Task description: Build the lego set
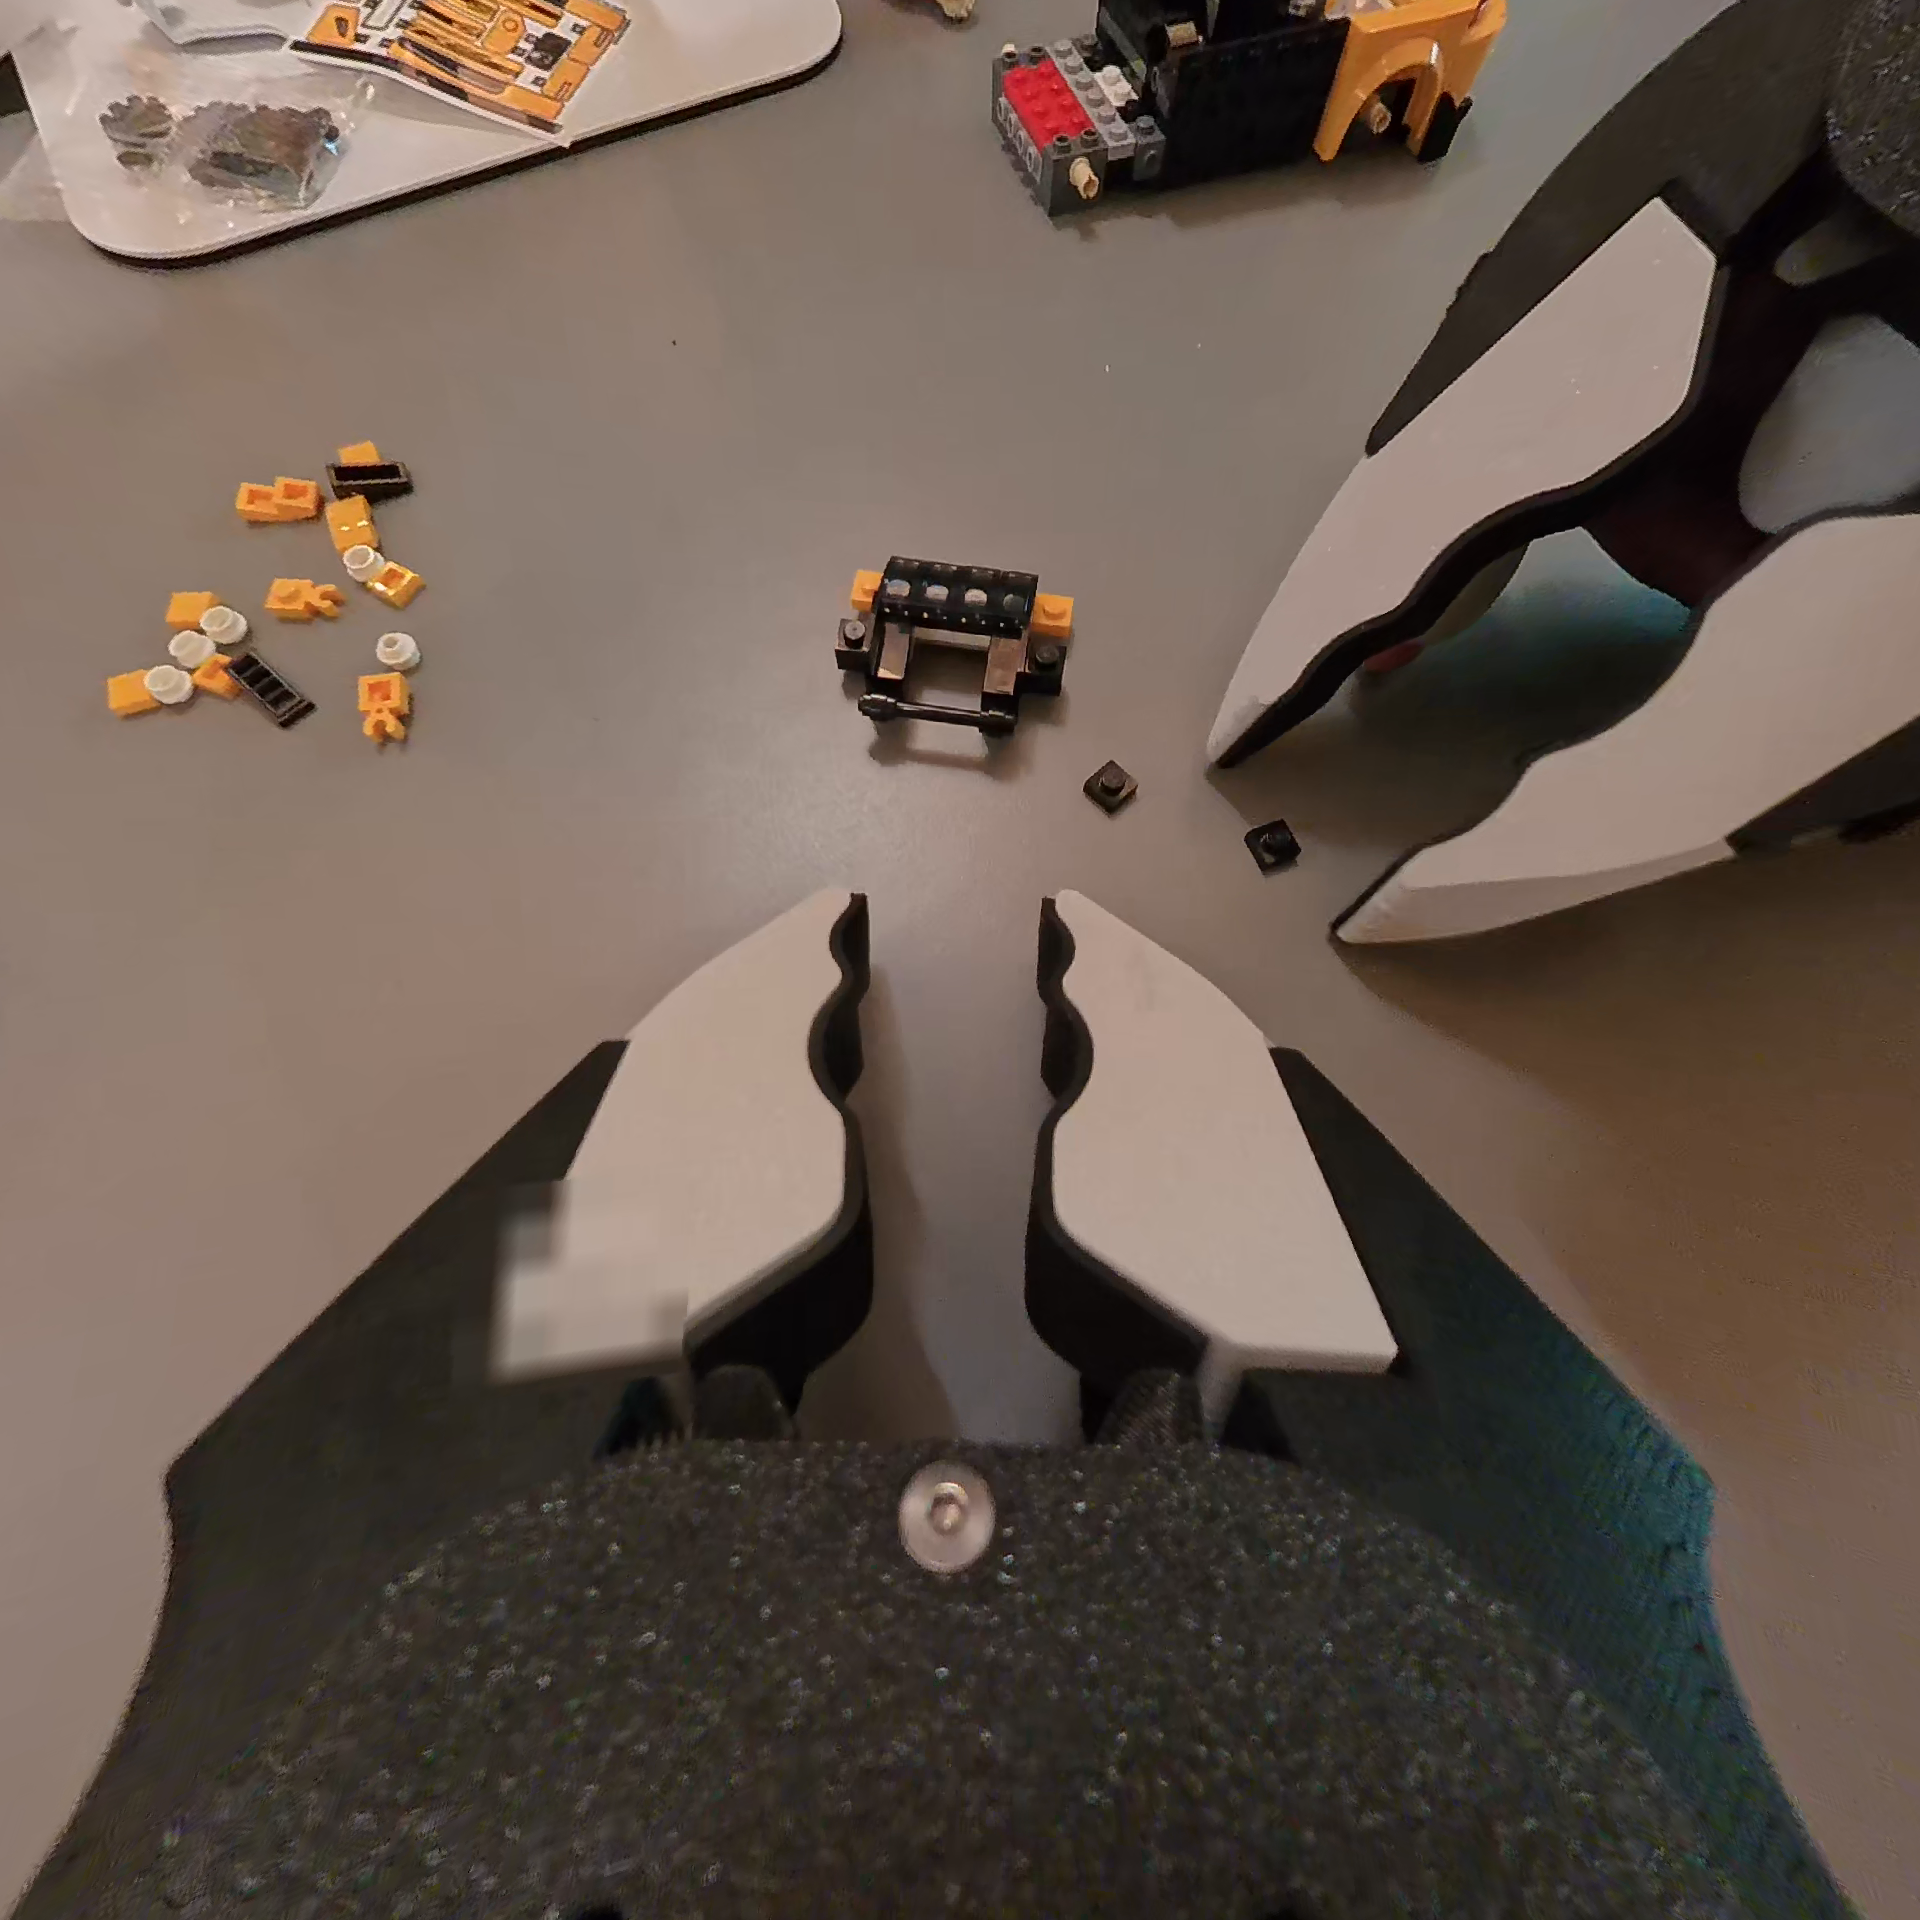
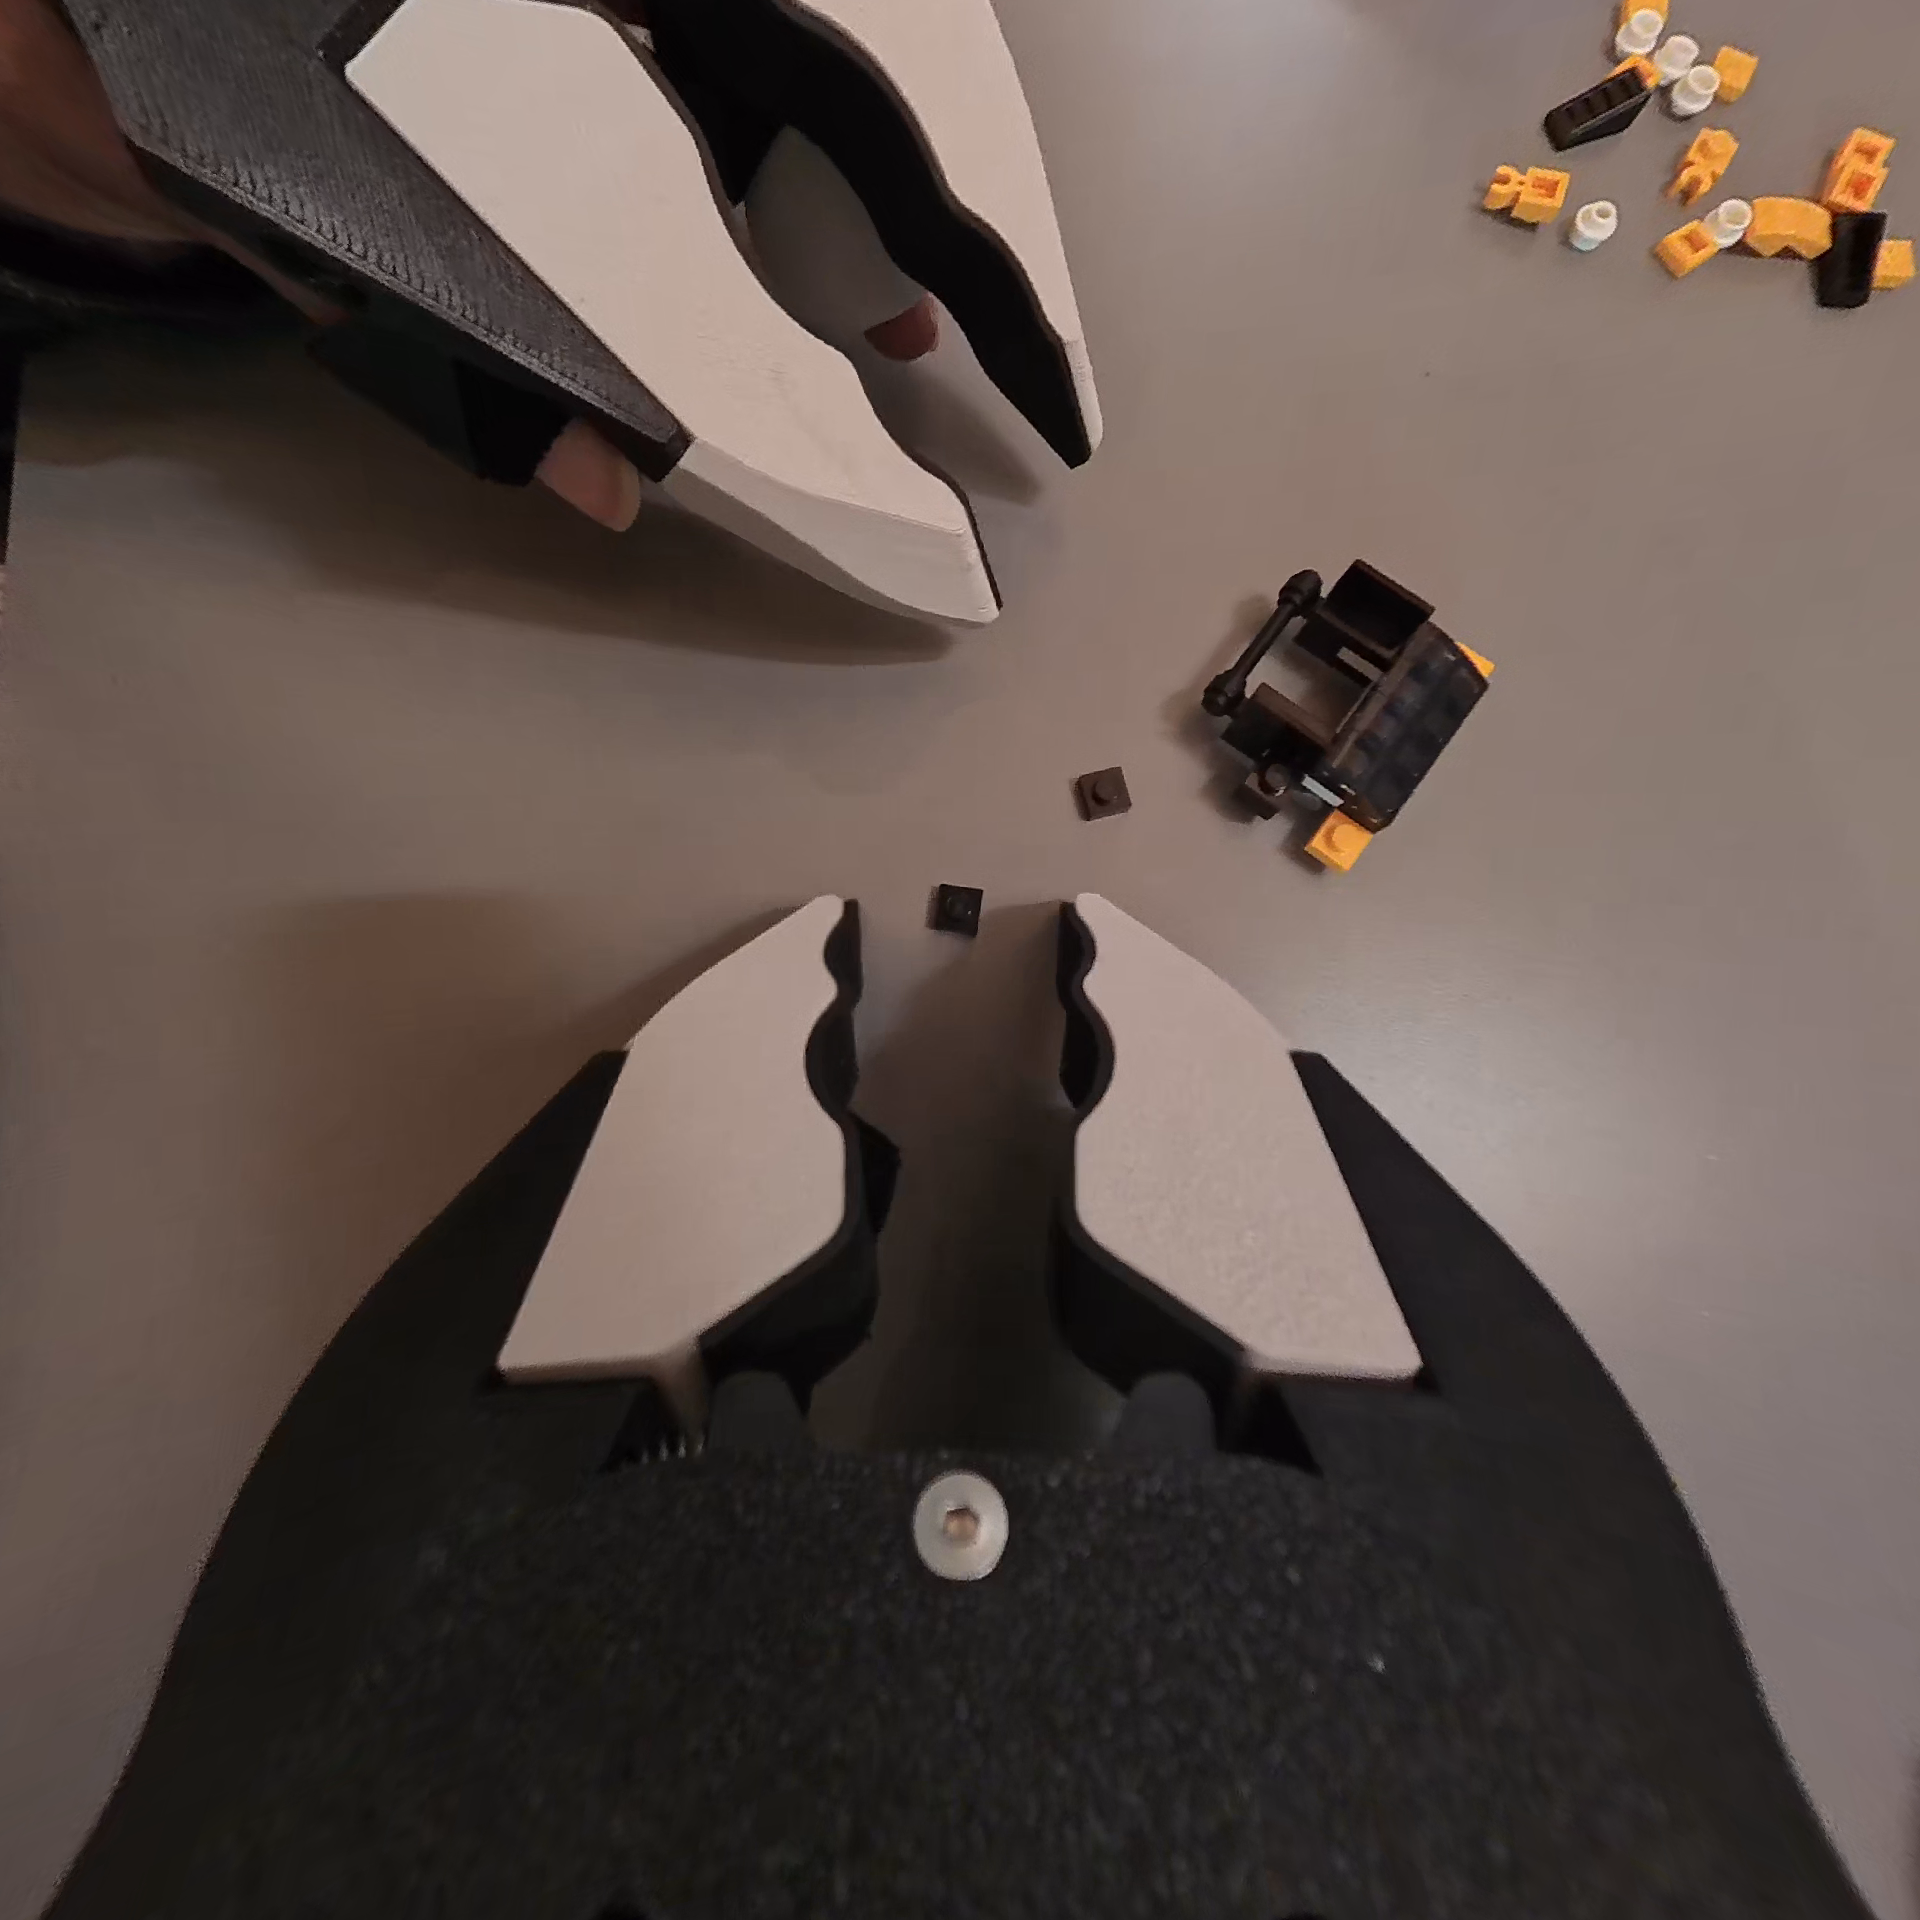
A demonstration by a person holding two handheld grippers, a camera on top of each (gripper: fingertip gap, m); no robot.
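Observation:
A small black and orange sub-assembly (image 1: 956, 649) lies on the grey table, also in the right wrist view (image 2: 1351, 707). Two tiny black single-stud plates lie near it. One plate (image 1: 1110, 784) (image 2: 1101, 795) lies free. The other plate (image 1: 1272, 842) (image 2: 957, 909) lies on the table right between my right gripper's tips. My right gripper (image 2: 958, 906) (image 1: 1283, 840) is open and low over the table. My left gripper (image 1: 951, 914) (image 2: 1034, 535) is open and empty, pointing at the sub-assembly from a short way off.
A scatter of small orange, white and black pieces (image 1: 281, 592) (image 2: 1745, 156) lies to the left. A partly built black, orange and red model (image 1: 1236, 94) stands at the back. A white board (image 1: 727, 73) holds a booklet and bags. A gloved hand (image 2: 582, 478) holds the left gripper. My hands' fingertips stand some 7 cm from each other.

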